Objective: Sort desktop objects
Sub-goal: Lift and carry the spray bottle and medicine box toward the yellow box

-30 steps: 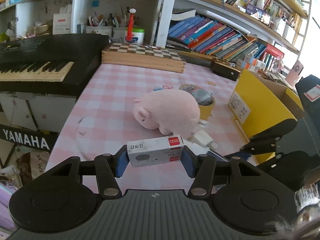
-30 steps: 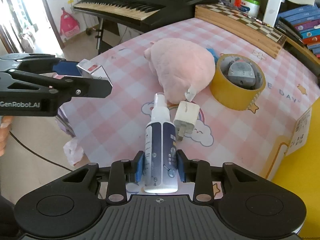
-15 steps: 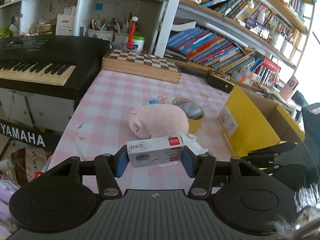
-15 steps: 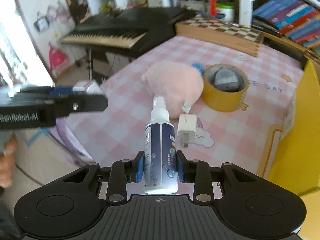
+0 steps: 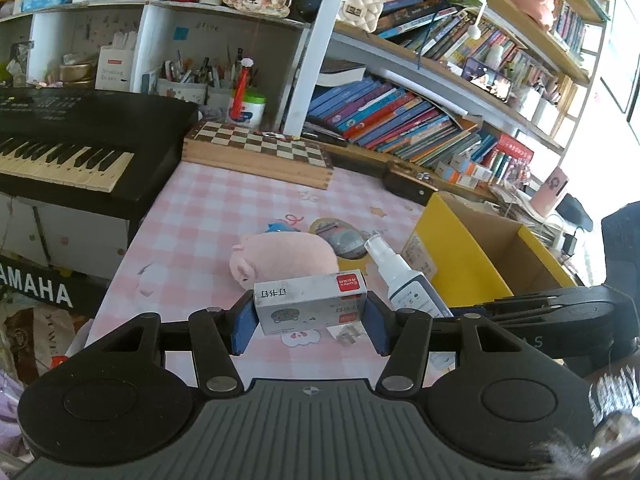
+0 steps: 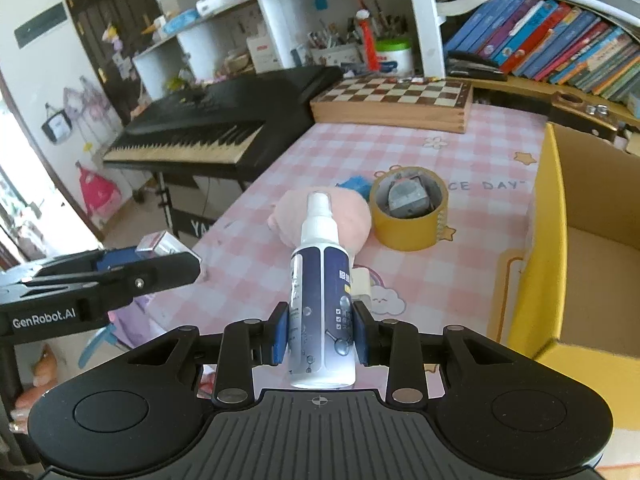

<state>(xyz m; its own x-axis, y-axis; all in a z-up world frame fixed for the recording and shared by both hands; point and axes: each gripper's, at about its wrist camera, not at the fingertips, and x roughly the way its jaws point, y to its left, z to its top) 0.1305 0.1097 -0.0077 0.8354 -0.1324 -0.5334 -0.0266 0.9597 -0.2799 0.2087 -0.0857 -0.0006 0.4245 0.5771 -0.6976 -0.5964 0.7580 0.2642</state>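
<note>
A pink checked table is seen below both grippers, with a yellow cardboard box at its right edge. A pink plush pig lies mid-table, a yellow tape roll just right of it. A spray bottle is clamped upright in the right gripper. A small staple box is gripped by the left gripper, held above the table's near-left edge.
</note>
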